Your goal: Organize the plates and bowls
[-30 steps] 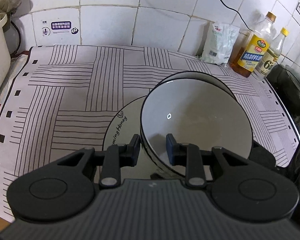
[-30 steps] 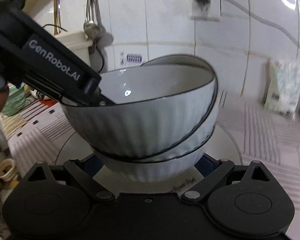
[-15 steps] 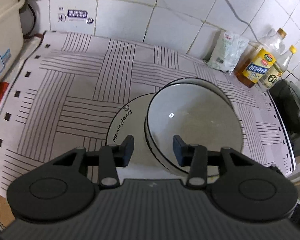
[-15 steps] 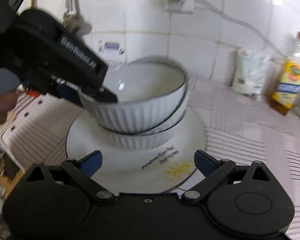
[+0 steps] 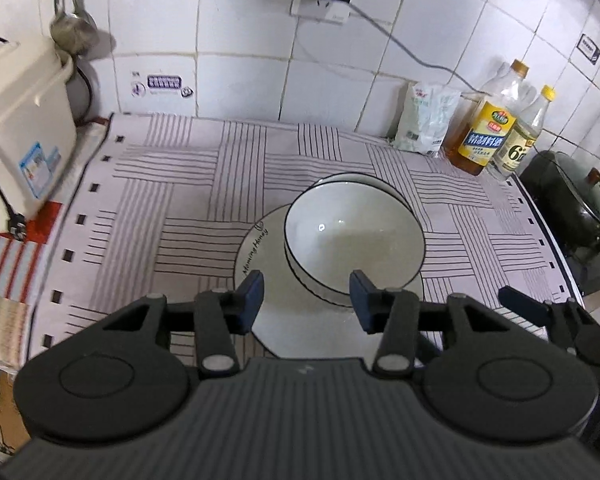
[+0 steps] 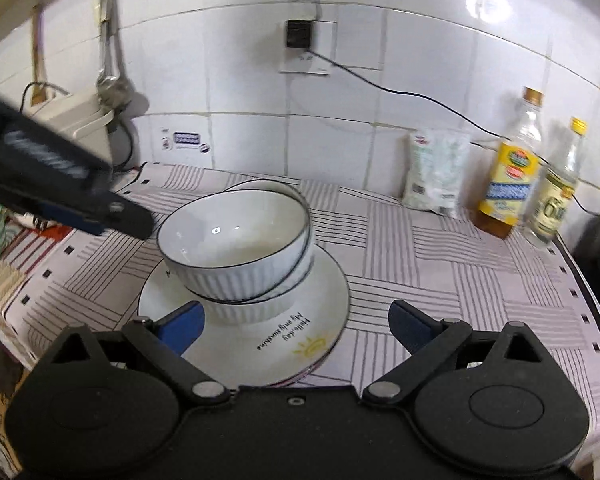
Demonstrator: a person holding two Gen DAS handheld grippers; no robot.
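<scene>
Two white ribbed bowls with black rims are nested, the top bowl (image 5: 354, 236) (image 6: 236, 232) tilted inside the lower bowl (image 6: 256, 308). They stand on a white plate (image 5: 260, 248) (image 6: 284, 344) with printed words and a sun. My left gripper (image 5: 306, 300) is open and empty, raised above and in front of the stack; it shows at the left of the right wrist view (image 6: 100, 212). My right gripper (image 6: 296, 328) is open and empty, just in front of the plate; one of its fingers (image 5: 524, 304) shows in the left wrist view.
A striped cloth (image 5: 172, 184) covers the counter. A white bag (image 5: 426, 118) and two oil bottles (image 5: 490, 128) stand at the back right, a dark pot (image 5: 572, 204) at the far right. A cream appliance (image 5: 16, 132) and hanging ladle (image 5: 74, 28) are at the left.
My left gripper opened, let go of the top bowl's rim and pulled up and back. My right gripper also drew back from the stack. The top bowl now rests in the lower bowl.
</scene>
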